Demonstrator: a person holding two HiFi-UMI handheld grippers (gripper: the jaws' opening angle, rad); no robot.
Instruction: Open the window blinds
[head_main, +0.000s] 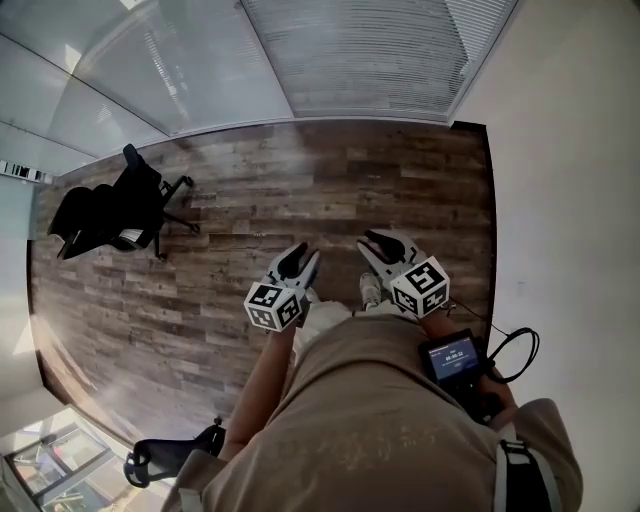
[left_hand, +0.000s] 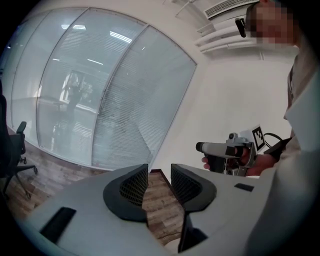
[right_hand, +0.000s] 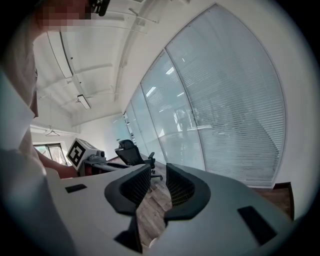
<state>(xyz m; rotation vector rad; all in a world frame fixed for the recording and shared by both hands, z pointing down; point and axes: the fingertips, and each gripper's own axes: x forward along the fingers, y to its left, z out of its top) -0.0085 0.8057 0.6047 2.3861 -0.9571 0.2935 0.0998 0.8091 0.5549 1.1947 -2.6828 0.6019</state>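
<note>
Blinds (head_main: 370, 55) were found lowered over the window panel at the far end of the wooden floor (head_main: 300, 190). Their slats ran level across the pane, and the panel itself stood tall beside the white wall (head_main: 560, 150). Left gripper (head_main: 300, 258) and right gripper (head_main: 385, 240) were held side by side in front of the person's body, both pointing toward that panel. Each gripper's jaws stood parted with only floor showing between them, and neither gripped anything. The blinds lay straight ahead of both tools and well apart from them, with a stretch of bare floor between. In the head view the panel sat slightly toward the right gripper's side, and that gripper reached a little further forward. It was therefore judged the nearer of the two, though by a small margin. No cord or wand for working the slats could be made out in any view. An office chair (head_main: 110, 210) stood off to the left, away from the line of approach.
</note>
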